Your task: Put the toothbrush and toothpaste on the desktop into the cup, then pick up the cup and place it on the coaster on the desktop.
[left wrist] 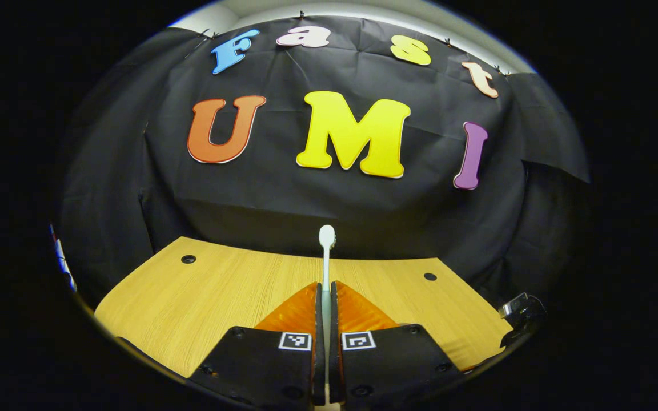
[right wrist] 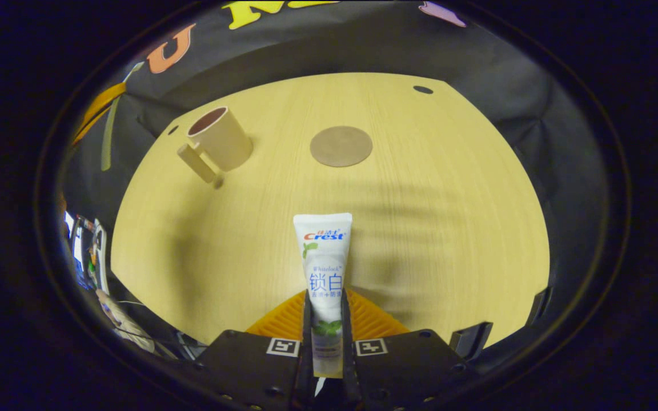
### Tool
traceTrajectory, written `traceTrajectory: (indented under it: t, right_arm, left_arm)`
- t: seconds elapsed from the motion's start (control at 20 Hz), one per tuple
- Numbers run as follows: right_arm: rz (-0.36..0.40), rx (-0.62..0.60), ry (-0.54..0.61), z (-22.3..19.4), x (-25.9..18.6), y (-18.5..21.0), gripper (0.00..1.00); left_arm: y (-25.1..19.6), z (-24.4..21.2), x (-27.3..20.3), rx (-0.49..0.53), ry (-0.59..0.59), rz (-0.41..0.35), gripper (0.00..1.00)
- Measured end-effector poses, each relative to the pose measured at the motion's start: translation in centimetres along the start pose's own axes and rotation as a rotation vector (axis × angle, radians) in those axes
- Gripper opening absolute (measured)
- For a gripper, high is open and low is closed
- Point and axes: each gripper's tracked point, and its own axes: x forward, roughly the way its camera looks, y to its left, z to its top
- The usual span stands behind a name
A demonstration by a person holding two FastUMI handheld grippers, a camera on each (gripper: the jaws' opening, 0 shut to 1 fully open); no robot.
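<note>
Wood desk (right wrist: 420, 217), dark booth. Left gripper (left wrist: 327, 297) pinches toothbrush (left wrist: 327, 245), head up. Right gripper (right wrist: 326, 311) pinches toothpaste (right wrist: 325, 268), both lifted for dropping in. Cup (right wrist: 220, 137) stands open beside coaster (right wrist: 341, 146), apart

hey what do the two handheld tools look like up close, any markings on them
Both look alike. The left tool and the right tool each have two dark, flat-faced body halves fastened with small screws, and each half carries a square black-and-white coded marker near the centre gap. The fingers have ribbed, wedge-shaped outer faces.
</note>
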Motion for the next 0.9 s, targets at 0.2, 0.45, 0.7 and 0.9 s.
traceTrajectory:
  t: [0.2,0.45,0.7,0.9]
  right_arm:
    - [0.030,-0.013,-0.064,0.9,-2.5,0.1,0.21]
    - [0.045,-0.012,-0.067,1.0,-3.0,-0.2,0.20]
    - [0.028,0.005,-0.078,0.8,-3.2,-0.1,0.20]
    - [0.026,0.021,-0.074,0.8,-3.4,0.1,0.20]
  left_arm:
    - [-0.4,0.2,3.7,-0.044,-0.052,-0.038,0.05]
    - [-0.8,-1.3,7.7,-0.081,-0.066,-0.057,0.06]
    - [-0.1,-3.2,10.3,-0.087,-0.051,-0.036,0.05]
    - [-0.2,-4.1,11.1,-0.082,-0.039,-0.022,0.06]
